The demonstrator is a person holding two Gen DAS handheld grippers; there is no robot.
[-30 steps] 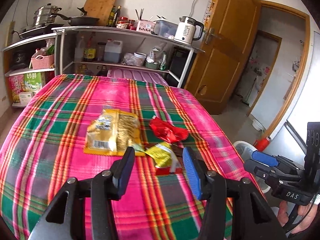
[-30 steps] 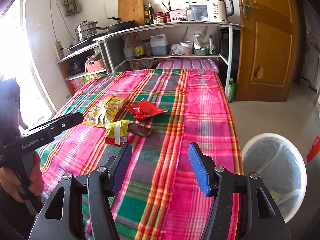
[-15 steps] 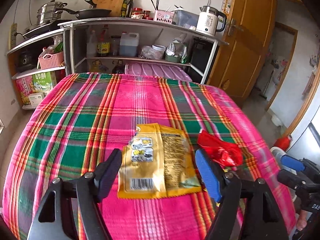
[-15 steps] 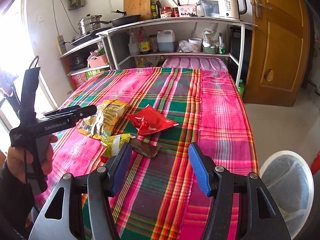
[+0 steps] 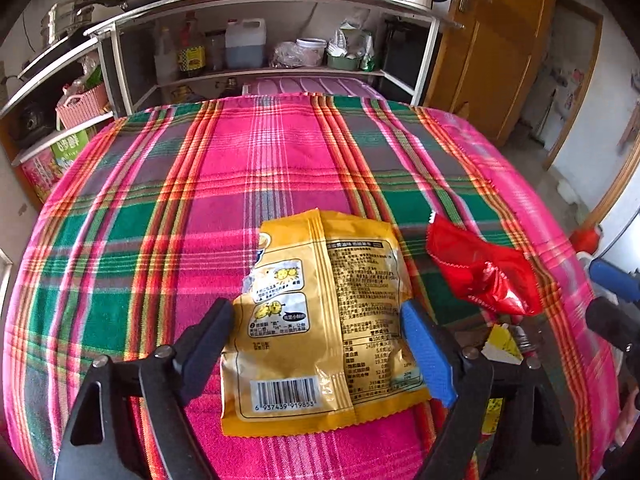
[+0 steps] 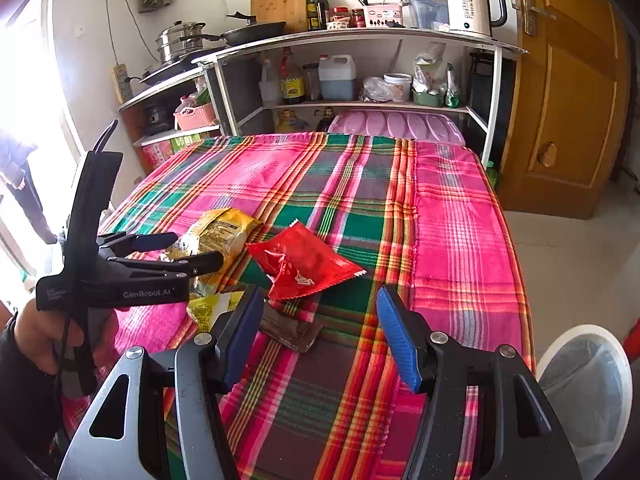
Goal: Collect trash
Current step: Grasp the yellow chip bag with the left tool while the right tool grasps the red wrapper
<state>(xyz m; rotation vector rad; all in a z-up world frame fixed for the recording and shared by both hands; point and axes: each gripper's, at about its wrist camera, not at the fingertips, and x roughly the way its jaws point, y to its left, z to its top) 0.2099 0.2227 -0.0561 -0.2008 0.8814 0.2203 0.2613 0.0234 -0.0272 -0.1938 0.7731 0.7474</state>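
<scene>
Left wrist view shows the left gripper with its fingers wide apart, one on each side of the yellow bag. The bag lies flat on the plaid cloth, barcode side up, and its near half sits between the two fingers; whether the fingers touch the bag cannot be told from this angle. To the right of the blue finger lies the red wrapper, crumpled, just beside the bag but apart from it. Behind the same finger, low on the right, a small yellow wrapper is partly hidden.

From the right wrist view, the right gripper is also spread open and holds nothing. The red wrapper lies just ahead of its fingertips, a little to the left. A brown wrapper lies between the fingers, close to the left one. The left gripper reaches in from the left side, over the yellow bag. The small yellow wrapper is just left of the right gripper's left finger. A white bin with a liner stands on the floor to the right of this gripper, beside the table edge.
</scene>
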